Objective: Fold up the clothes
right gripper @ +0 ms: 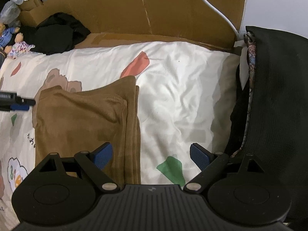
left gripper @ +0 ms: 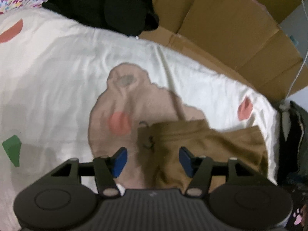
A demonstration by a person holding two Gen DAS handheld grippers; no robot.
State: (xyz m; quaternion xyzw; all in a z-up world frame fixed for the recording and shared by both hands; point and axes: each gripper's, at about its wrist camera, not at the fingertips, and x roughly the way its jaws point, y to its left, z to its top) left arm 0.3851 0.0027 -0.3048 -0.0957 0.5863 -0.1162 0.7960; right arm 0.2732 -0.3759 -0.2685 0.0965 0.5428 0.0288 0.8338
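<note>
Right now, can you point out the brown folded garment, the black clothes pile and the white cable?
Brown folded garment (right gripper: pixel 80 119), right wrist view, on its flat top layer.
Black clothes pile (right gripper: pixel 57 33), right wrist view, on the middle of the heap.
White cable (right gripper: pixel 215 7), right wrist view, where it crosses the cardboard.

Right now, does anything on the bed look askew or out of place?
The folded brown garment is uneven: its upper layer sits askew, leaving lower layers exposed along the right edge. A black garment lies crumpled at the bed's far edge, unfolded.
</note>
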